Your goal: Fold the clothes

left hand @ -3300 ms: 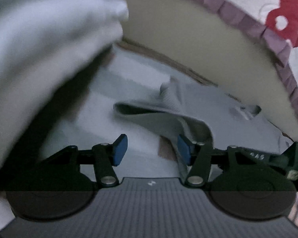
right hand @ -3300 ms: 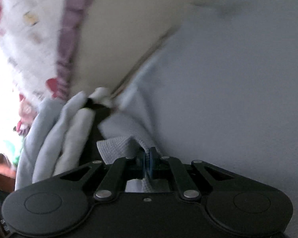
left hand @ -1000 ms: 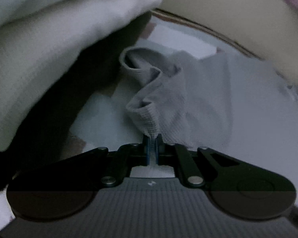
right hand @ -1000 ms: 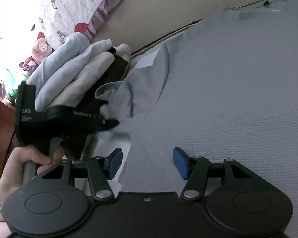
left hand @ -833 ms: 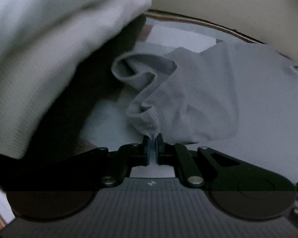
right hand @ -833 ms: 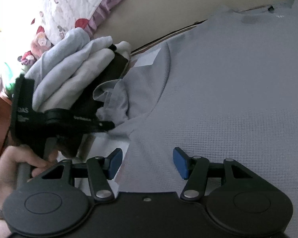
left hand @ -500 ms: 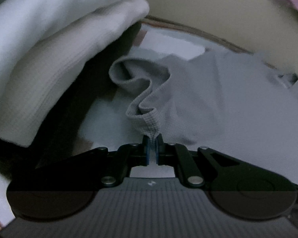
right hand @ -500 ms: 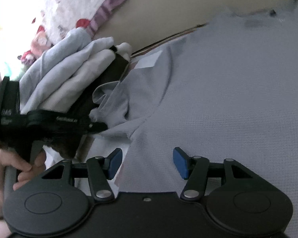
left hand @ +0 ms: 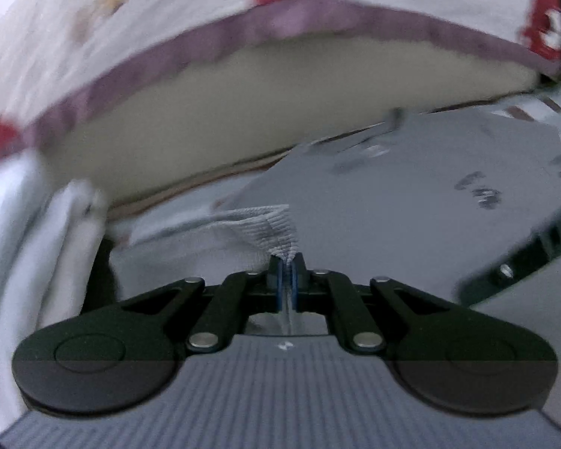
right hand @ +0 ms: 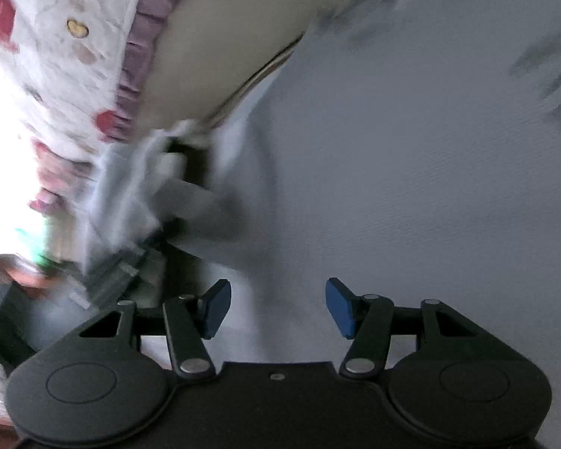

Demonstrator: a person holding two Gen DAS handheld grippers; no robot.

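A grey T-shirt (left hand: 411, 202) lies spread flat, its collar toward the bed. My left gripper (left hand: 286, 265) is shut on the ribbed hem of the shirt's sleeve (left hand: 265, 228) and holds it lifted off the surface. In the right wrist view the same raised sleeve (right hand: 205, 205) shows blurred at the left over the grey T-shirt (right hand: 411, 187). My right gripper (right hand: 278, 299) hovers open above the shirt's body, with nothing between its blue pads (right hand: 215, 310). A black part of the right gripper's body (left hand: 531, 250) shows at the right edge of the left wrist view.
A pile of folded white clothes (left hand: 30, 262) sits at the left beside the shirt. Behind it rises the beige side of a bed (left hand: 224, 119) under a white quilt with red prints and a purple ruffle (left hand: 318, 15). The same quilt (right hand: 63, 56) fills the right view's upper left.
My left gripper has risen and rolled, carrying the sleeve away from the white pile toward the shirt's body. My right gripper has also lifted and swung; both views are now blurred.
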